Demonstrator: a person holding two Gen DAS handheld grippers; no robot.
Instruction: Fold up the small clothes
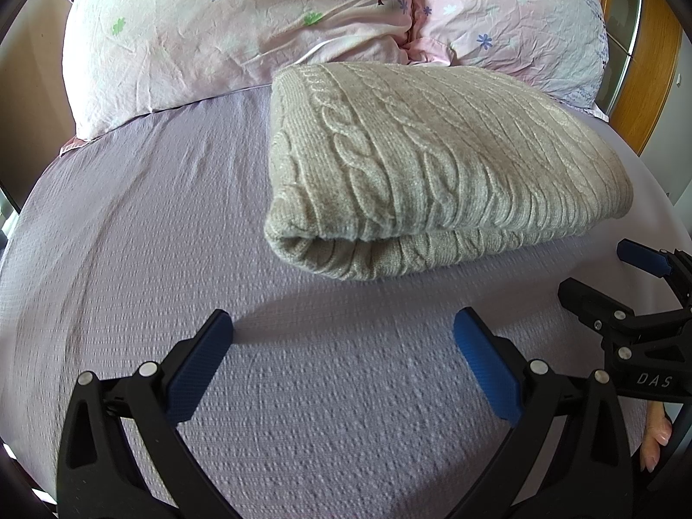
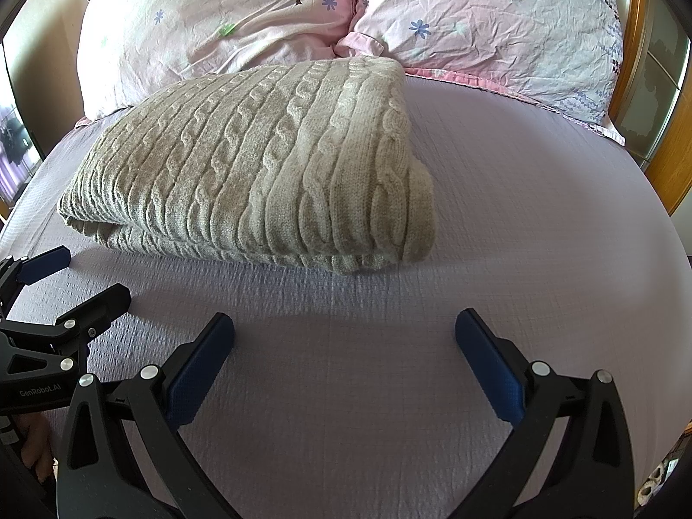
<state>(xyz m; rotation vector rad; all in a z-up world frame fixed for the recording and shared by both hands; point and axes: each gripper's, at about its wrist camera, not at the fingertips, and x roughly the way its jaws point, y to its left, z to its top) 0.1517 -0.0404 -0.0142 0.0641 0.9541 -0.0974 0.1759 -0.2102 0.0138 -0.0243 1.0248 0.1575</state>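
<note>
Left hand-held gripper [image 1: 344,324] is held over the bed [image 1: 129,259], fingers spread wide, nothing gripped. Right hand-held gripper [image 2: 344,324] is likewise spread and empty. Folded beige cable-knit sweater [image 1: 432,164] is seen lying ahead of both, clear of the fingers, with two floral pillows [image 2: 216,21] beyond it.

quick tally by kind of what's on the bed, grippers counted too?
Folded sweaters: 1, the beige cable-knit sweater
Pillows: 2, the left pillow and the right pillow
Grippers: 2, both open and empty, the left gripper and the right gripper
Total: 5, all on or above the lilac bedspread
</note>
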